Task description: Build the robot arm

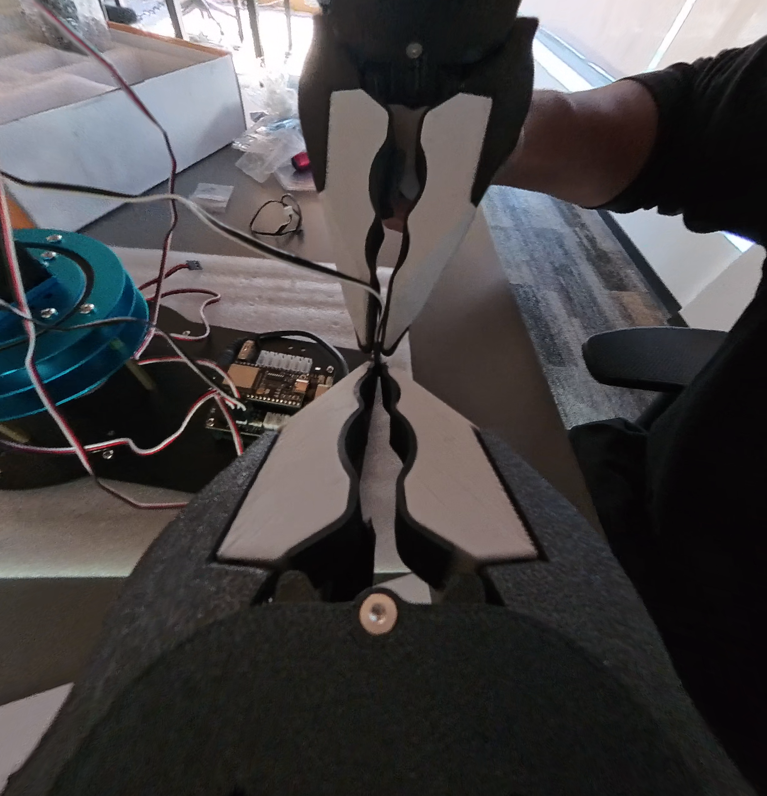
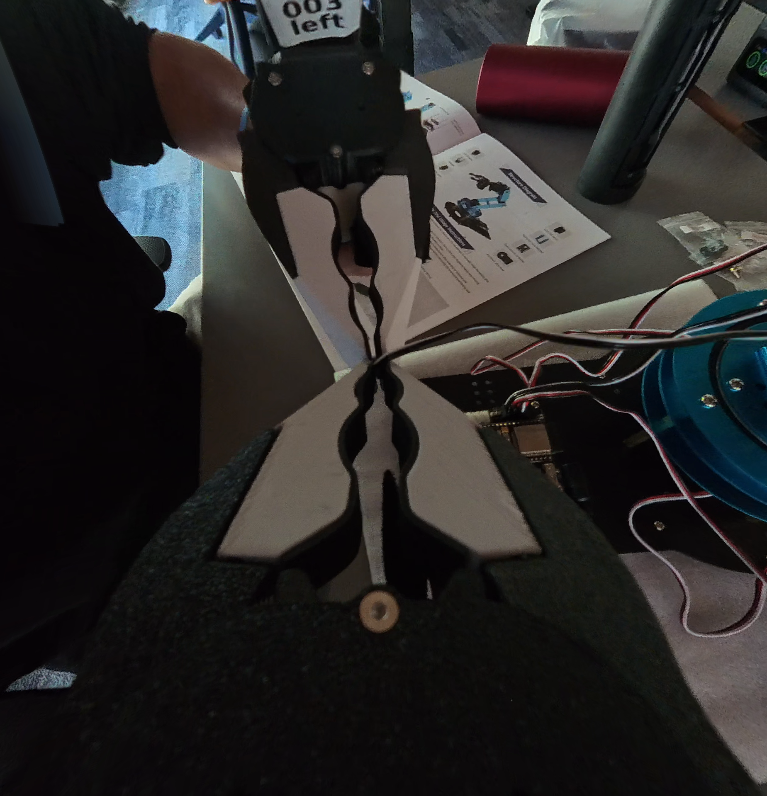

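Note:
My two grippers meet tip to tip above the table edge. My left gripper is shut, and a thin black-and-white wire ends pinched at its tips. My right gripper is shut on the same wire. In the left wrist view the right gripper points down from above, with the wire running between its fingers. In the right wrist view the left gripper faces mine. The wire leads to a blue round metal base, which also shows in the right wrist view.
A circuit board sits on a black plate among red-white-black cables. A white box stands at the back. An open booklet, a red cylinder and a dark bottle lie beyond. A person's arm reaches in. The tips of both grippers are at nearly the same place. From either gripper's tips it is about 15 cm to the blue round metal base. Seen from the right wrist view as well.

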Tool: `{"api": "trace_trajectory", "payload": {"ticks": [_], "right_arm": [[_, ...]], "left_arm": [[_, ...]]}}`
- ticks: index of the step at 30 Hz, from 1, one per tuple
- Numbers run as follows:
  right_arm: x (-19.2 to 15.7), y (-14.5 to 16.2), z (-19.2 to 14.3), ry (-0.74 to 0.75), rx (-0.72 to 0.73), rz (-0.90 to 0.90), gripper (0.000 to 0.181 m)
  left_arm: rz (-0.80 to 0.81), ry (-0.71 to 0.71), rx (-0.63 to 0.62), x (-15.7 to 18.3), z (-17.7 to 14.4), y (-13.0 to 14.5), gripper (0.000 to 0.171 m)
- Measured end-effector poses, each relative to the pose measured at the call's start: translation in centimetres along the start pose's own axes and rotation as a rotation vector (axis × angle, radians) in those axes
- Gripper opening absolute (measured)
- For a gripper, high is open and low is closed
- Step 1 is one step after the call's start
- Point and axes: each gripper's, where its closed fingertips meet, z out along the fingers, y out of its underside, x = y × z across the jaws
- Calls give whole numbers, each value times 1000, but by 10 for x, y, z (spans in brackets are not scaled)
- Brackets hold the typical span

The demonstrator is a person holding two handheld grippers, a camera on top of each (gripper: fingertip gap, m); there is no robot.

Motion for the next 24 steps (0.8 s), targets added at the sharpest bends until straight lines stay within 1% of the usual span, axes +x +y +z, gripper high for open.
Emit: {"api": "trace_trajectory", "payload": {"ticks": [3, 4, 5, 7, 11, 13, 15, 17, 24], "right_arm": [[11, 4, 8, 46, -24, -52, 1], [21, 6, 9, 89, -42, -65, 0], [33, 8, 8, 137, -58, -78, 0], [49, 16, 10, 178, -102, -103, 0], [64, 36, 22, 240, -207, -191, 0], [67, 41, 27, 247, -227, -212, 0], [72, 47, 29, 276, -278, -249, 0], [73, 46, 31, 288, -296, -287, 1], [74, 48, 34, 284, -379, -302, 0]], "left_arm": [[2, -80, -11, -15, -1, 10, 2], [6, -130, -25, -25, -3, 16, 1], [3, -173, -34, -34, -5, 21, 3], [-26, -214, -29, -46, -8, 30, 4], [-38, -250, -42, -56, -10, 42, 4], [-55, -240, -40, -57, -9, 46, 2], [-71, -244, -53, -60, -7, 49, 0], [-72, -255, -56, -65, -7, 50, 0], [-102, -266, -46, -74, -10, 48, 0]]}}
